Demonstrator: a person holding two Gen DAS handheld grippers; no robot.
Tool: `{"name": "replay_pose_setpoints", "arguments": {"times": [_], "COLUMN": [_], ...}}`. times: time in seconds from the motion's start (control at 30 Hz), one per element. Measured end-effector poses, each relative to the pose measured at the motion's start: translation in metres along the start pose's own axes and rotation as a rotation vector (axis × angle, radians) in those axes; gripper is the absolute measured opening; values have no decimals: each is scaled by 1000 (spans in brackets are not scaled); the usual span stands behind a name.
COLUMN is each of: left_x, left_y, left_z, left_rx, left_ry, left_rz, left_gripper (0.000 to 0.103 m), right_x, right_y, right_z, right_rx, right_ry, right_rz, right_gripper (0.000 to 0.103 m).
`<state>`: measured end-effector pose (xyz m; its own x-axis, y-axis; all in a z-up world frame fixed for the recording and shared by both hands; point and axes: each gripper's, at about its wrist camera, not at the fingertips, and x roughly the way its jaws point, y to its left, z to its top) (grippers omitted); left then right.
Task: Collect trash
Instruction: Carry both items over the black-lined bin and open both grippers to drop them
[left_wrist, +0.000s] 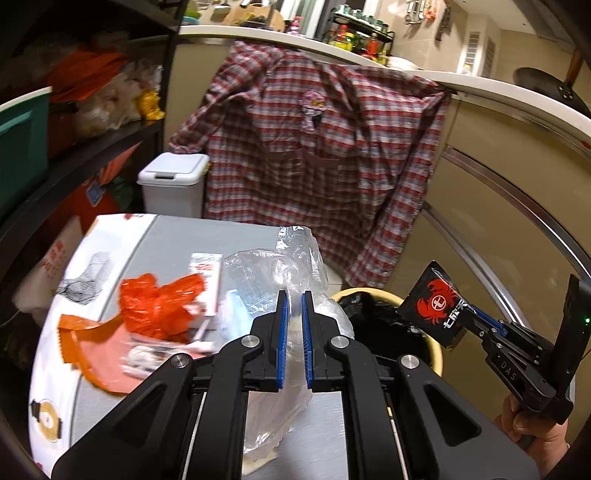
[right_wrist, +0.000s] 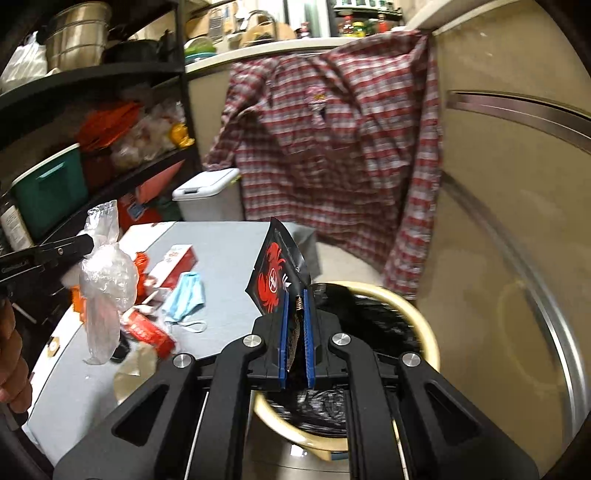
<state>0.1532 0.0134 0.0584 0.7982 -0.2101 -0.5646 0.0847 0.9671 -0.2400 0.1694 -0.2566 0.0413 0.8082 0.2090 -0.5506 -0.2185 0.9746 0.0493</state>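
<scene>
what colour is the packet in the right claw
Black packet with a red crab print, clearest in the left wrist view.

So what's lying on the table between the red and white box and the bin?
A light blue face mask lies on the table between the red and white box and the bin, seen from the right wrist camera.

Plaid shirt (left_wrist: 314, 155) on counter (left_wrist: 369, 61), shelving (left_wrist: 110, 136) left

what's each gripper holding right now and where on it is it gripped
The left gripper pinches a clear plastic bag near its upper end, the rest hanging below. The right gripper clamps the lower edge of a black snack packet with a red crab.
</scene>
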Motion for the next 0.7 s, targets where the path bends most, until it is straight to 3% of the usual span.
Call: {"name": "replay_pose_setpoints", "arguments": {"times": [0.3,0.7], "left_x": [16,52], "left_y": [-51,-95], "left_z": [-1,-2], "left_rx": [57,80], "left_ry": [-11,17], "left_rz": [-70,-148], "left_gripper": [7,7], "right_x": [-6,5], "right_y": [-40,-51], "right_z": [3,0], "right_rx": [56,47], "right_ry": [-24,-15], "right_rz": [-81,-108], "right_gripper": [8,8]}}
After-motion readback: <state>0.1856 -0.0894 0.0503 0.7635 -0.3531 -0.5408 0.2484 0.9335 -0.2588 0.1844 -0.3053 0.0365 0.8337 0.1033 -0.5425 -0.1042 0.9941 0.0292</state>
